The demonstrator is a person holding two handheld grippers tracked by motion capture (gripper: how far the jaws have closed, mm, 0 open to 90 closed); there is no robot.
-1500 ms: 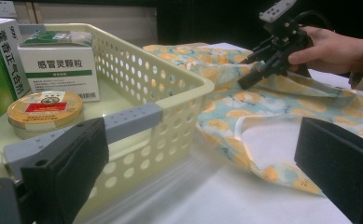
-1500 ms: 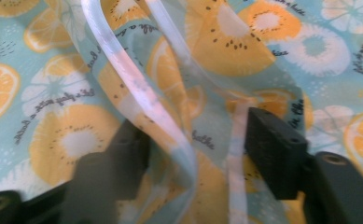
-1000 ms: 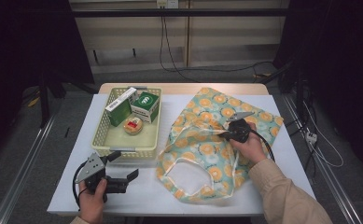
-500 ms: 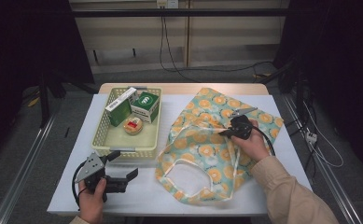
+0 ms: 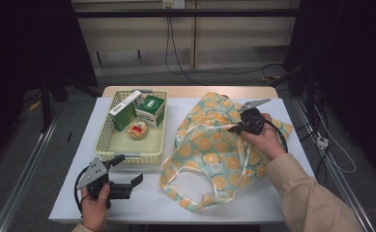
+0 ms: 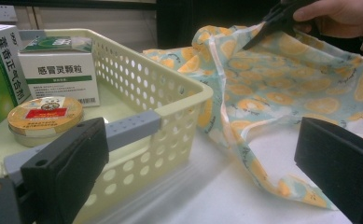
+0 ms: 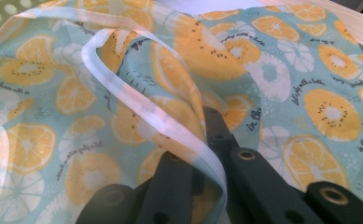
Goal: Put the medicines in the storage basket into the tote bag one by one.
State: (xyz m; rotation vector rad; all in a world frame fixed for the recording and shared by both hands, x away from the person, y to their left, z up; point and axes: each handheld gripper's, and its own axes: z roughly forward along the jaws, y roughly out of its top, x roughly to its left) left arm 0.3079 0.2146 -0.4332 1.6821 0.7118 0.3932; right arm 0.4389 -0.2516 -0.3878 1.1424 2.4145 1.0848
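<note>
A cloth bag (image 5: 214, 154) printed with orange slices on pale blue lies spread over the right half of the white table (image 5: 142, 203). My right gripper (image 5: 235, 127) is shut on a fold of it near the bag's upper middle and holds that part raised off the table. In the right gripper view the closed jaws (image 7: 200, 140) pinch the fabric beside a white trim strap (image 7: 123, 88). My left gripper (image 5: 127, 170) rests open at the table's front left, nothing between its jaws. From the left gripper view (image 6: 202, 172) I see the bag (image 6: 282, 88) hanging from the right gripper (image 6: 263, 28).
A pale yellow perforated basket (image 5: 106, 140) stands at the back left, just beyond the left gripper. It holds two green and white boxes (image 5: 125, 110) (image 5: 151, 110) and a round tin (image 5: 138, 130). Bare table shows between basket and bag, and along the front edge.
The right gripper has risen with the bag's fabric, pulling the upper part up and bunching it. The left gripper has stayed in place.
</note>
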